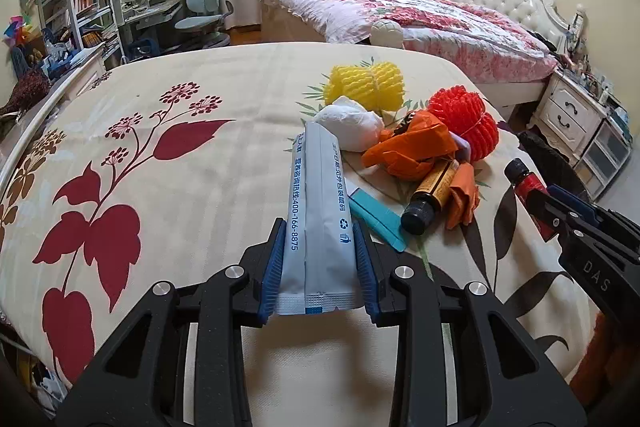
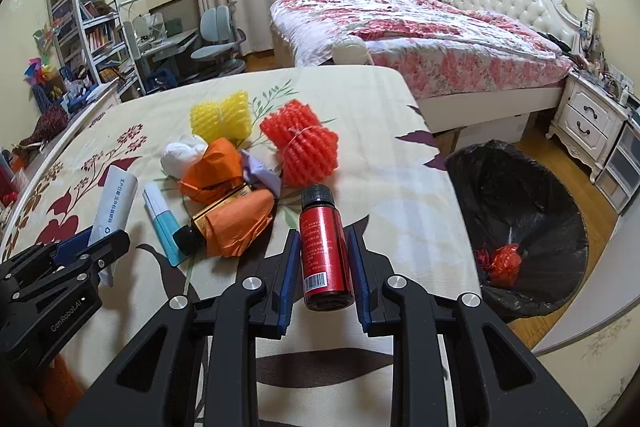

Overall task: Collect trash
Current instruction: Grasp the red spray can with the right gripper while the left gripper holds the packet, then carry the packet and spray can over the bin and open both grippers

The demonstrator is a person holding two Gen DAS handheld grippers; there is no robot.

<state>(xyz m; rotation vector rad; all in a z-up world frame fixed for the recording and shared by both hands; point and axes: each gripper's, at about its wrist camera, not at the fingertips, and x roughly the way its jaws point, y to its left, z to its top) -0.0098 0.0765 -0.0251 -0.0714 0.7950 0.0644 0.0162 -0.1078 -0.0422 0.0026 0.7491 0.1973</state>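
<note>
My left gripper (image 1: pixel 319 227) is shut on a long white-and-blue sachet (image 1: pixel 320 183), lifted off the leaf-print bedspread (image 1: pixel 180 187). My right gripper (image 2: pixel 323 233) is shut on a small red bottle (image 2: pixel 325 267) with a black cap, pointing away from me. Ahead lies a pile of trash: a yellow foam net (image 1: pixel 366 87), a red foam net (image 2: pixel 304 147), a white tissue wad (image 1: pixel 352 127), crumpled orange paper (image 2: pixel 212 171), a brown bottle (image 1: pixel 430 193) and a teal-white packet (image 2: pixel 162 223). A black-lined bin (image 2: pixel 520 195) stands on the floor right of the bed.
The bin holds a red crumpled bundle (image 2: pixel 504 261). Beyond it are a white nightstand (image 2: pixel 588 127) and a second bed with a floral cover (image 2: pixel 400 35). A bookshelf (image 2: pixel 88 15) and a desk chair (image 2: pixel 216 39) stand at the back left.
</note>
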